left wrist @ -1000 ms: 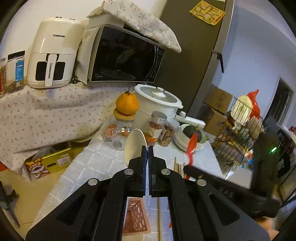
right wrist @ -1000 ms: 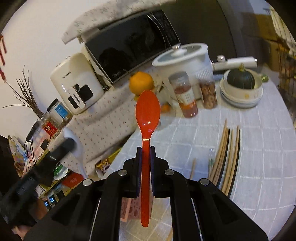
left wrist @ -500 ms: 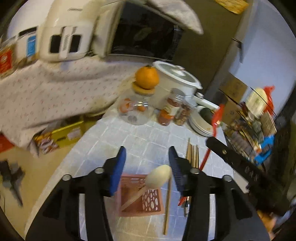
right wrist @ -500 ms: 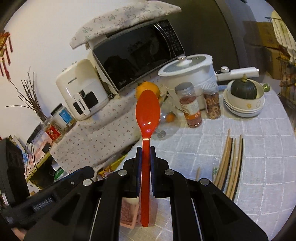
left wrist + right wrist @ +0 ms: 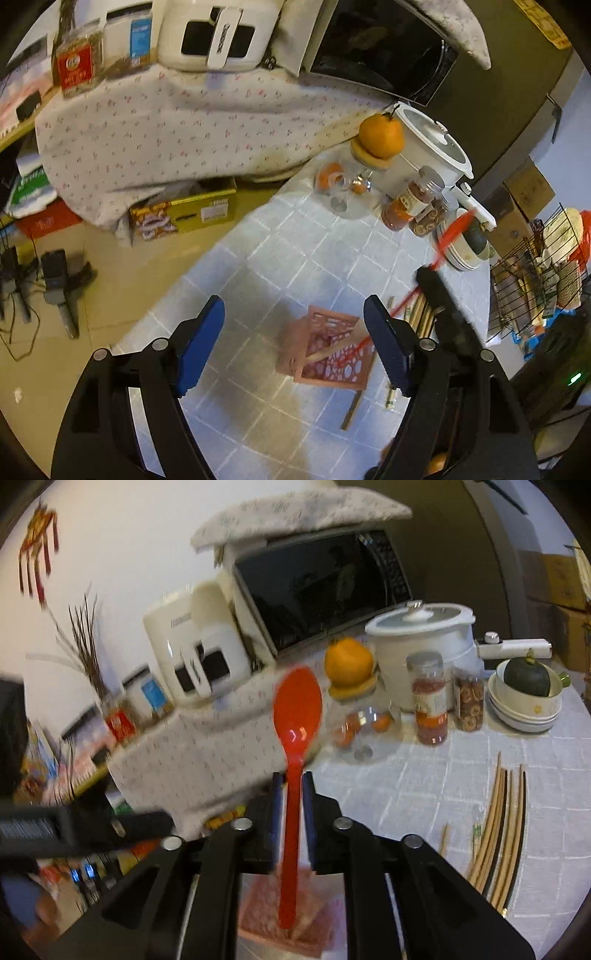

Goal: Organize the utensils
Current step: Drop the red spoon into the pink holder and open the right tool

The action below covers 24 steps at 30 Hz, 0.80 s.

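Observation:
A pink perforated basket (image 5: 327, 349) stands on the tiled table and holds a wooden spoon whose handle (image 5: 334, 350) leans inside it. My left gripper (image 5: 293, 339) is open and empty, above and in front of the basket. My right gripper (image 5: 293, 786) has its jaws slightly apart around the red spoon (image 5: 295, 716), whose handle end dips into the basket (image 5: 284, 912). The red spoon also shows blurred in the left wrist view (image 5: 447, 243). Several wooden chopsticks (image 5: 498, 812) lie on the table to the right of the basket.
An orange (image 5: 347, 661) sits on a glass jar, beside two spice jars (image 5: 430, 698), a white pot (image 5: 424, 635) and stacked bowls with a dark squash (image 5: 526, 681). A microwave (image 5: 321, 587) and an air fryer (image 5: 195, 650) stand behind. A wire rack (image 5: 535, 273) stands at the right.
My left gripper opened, let the wooden spoon drop into the basket and drew back. My right gripper moved the red spoon over the basket and its jaws have loosened around it.

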### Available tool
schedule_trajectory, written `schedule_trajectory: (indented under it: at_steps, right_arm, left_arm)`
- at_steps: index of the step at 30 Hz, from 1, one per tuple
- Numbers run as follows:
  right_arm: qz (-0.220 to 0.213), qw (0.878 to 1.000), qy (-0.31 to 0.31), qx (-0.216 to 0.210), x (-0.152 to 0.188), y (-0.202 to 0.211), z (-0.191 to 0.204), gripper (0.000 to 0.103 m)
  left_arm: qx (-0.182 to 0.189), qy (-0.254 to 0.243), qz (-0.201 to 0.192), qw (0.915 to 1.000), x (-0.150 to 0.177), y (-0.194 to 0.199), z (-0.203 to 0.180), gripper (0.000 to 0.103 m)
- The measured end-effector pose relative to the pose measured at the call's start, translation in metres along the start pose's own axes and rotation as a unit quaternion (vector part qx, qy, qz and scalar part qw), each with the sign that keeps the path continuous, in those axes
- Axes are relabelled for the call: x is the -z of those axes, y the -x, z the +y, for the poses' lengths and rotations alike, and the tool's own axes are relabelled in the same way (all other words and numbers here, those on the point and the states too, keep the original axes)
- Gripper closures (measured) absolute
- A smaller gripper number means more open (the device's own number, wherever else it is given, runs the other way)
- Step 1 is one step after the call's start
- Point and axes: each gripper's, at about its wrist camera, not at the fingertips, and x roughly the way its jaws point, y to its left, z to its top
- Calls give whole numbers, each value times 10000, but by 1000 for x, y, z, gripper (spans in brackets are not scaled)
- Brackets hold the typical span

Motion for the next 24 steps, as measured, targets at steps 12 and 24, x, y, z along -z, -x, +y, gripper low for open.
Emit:
schedule_trajectory:
  at_steps: [12,24]
  right_arm:
    - [574,9959,-431,558,-53,50,-60,49]
    - [1912,9592,-1405,1541,-45,69,-198,49]
  left_arm:
    - [257,-718,-178,9969,17,23,-51,29]
    - [339,-2469,479,9673,88,-25,-175,31]
